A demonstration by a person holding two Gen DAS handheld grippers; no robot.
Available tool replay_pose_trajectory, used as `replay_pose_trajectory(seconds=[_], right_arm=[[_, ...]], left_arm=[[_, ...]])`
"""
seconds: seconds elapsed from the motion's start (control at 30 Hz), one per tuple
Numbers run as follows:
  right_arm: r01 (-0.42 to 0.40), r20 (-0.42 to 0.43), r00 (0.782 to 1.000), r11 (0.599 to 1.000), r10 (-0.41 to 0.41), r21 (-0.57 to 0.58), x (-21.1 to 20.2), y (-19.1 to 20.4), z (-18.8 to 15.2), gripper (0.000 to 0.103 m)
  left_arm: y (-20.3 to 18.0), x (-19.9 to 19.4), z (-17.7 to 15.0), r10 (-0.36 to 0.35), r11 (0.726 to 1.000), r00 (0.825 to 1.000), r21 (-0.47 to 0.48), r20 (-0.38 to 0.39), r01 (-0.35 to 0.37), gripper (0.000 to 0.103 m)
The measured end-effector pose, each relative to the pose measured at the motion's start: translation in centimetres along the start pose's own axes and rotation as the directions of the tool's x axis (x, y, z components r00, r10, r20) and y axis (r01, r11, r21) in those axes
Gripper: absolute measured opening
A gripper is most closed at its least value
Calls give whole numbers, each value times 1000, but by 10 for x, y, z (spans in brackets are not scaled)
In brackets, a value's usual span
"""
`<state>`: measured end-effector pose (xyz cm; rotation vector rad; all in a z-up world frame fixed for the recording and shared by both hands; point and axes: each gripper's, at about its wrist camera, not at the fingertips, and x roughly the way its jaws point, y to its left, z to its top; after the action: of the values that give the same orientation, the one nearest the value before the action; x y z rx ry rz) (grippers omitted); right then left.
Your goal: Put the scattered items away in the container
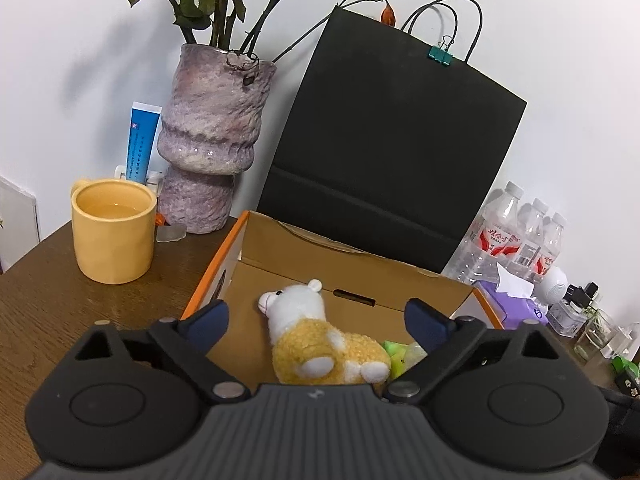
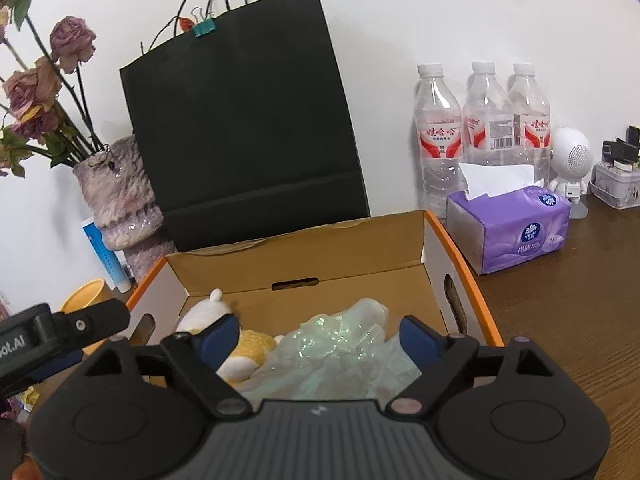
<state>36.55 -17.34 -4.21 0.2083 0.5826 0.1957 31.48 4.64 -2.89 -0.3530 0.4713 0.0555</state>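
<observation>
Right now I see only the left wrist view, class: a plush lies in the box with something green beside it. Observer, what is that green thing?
Observer: In the right wrist view it is a crumpled, translucent pale-green plastic bag, lying in the cardboard box beside the plush toy.
Operator: Is the right gripper holding it?
Observer: No. The right gripper hangs open above the bag, fingers spread on either side, gripping nothing.
Operator: My view cuts off the tissue pack. Where does it sit?
Observer: The purple tissue pack stands on the table just outside the box's right wall, in front of three water bottles.
</observation>
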Motion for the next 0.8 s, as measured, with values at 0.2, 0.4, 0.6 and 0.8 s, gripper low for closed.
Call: replay_pose_trajectory(seconds=[0.2,0.4,0.6,0.8], right_arm=[[7,-4,1000,1000,-7,-14,-1,3,0,89],[14,-9,1000,1000,-14,-28,-1,6,-1,101],[13,-1,1000,999,-13,-36,-6,8,0,103],[16,6,1000,999,-16,-46,-10,11,1,103]], left_arm=[[5,0,2,30,999,1000,-30,7,-30,103],[2,-1,0,48,999,999,-11,14,-48,103],[1,-3,0,58,998,998,-8,23,-58,103],[-2,-6,-1,51,999,998,3,25,-51,103]])
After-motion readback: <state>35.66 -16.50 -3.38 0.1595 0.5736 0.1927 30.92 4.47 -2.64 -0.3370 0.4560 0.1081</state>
